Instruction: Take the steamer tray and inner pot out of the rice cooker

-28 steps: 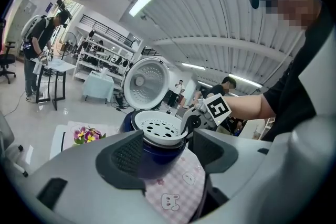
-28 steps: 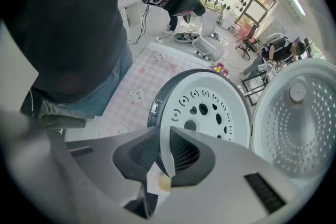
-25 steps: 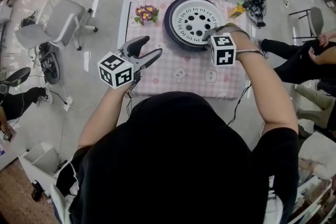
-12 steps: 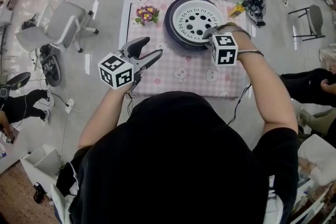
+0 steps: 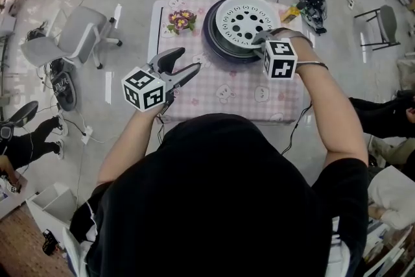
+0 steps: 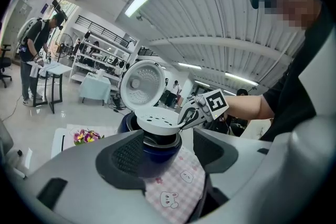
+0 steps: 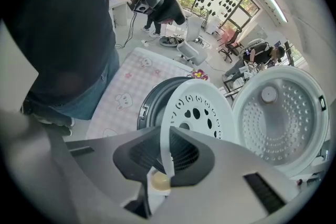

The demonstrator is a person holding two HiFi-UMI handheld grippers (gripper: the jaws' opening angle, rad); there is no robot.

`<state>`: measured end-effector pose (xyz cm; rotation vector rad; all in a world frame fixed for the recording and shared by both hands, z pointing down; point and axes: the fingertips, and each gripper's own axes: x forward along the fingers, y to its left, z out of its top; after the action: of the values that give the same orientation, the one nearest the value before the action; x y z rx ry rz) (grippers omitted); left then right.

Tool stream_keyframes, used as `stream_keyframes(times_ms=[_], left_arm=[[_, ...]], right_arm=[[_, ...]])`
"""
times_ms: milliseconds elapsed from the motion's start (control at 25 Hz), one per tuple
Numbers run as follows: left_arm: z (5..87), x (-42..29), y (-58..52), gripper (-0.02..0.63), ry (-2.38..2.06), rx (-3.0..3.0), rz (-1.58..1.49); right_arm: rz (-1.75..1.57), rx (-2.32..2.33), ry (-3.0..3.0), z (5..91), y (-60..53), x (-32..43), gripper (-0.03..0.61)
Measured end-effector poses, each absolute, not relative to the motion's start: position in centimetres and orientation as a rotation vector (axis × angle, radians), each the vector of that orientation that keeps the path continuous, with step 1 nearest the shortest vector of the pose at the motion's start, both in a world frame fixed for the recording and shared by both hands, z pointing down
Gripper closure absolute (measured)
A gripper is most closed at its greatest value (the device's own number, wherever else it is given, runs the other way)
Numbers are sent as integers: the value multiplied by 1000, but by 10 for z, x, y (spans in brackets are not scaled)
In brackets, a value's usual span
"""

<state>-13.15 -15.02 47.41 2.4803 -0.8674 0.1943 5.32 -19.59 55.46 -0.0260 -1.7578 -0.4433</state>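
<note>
Left tongs gape wide, empty, held over the counter, with the rice cooker just ahead of them. Steamer tray is now tilted up off the cooker — a second ago it sat flat inside. Right tongs are clamped on its near rim. Tray nearly out; inner pot next — seemingly still seated.

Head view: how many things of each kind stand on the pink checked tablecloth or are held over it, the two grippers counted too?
Rice cooker: 1
Steamer tray: 1
Bunch of flowers: 1
Grippers: 2 (left gripper, right gripper)
Total: 5
</note>
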Motion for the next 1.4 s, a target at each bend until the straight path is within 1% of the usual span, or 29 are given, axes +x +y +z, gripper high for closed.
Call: stream_keyframes(times_ms=[680,960,1400], left_arm=[[465,-127,-137,302,-821,2516,207],[465,-121,-133,302,-787,2536,216],[462,-104,-129,301,-708,2566,233]], right_arm=[[-426,80,-1779,523,-188,68,529],[-403,134,-1769,515,-183,83,529],[-321,245,-1744,507,-167,128,529]])
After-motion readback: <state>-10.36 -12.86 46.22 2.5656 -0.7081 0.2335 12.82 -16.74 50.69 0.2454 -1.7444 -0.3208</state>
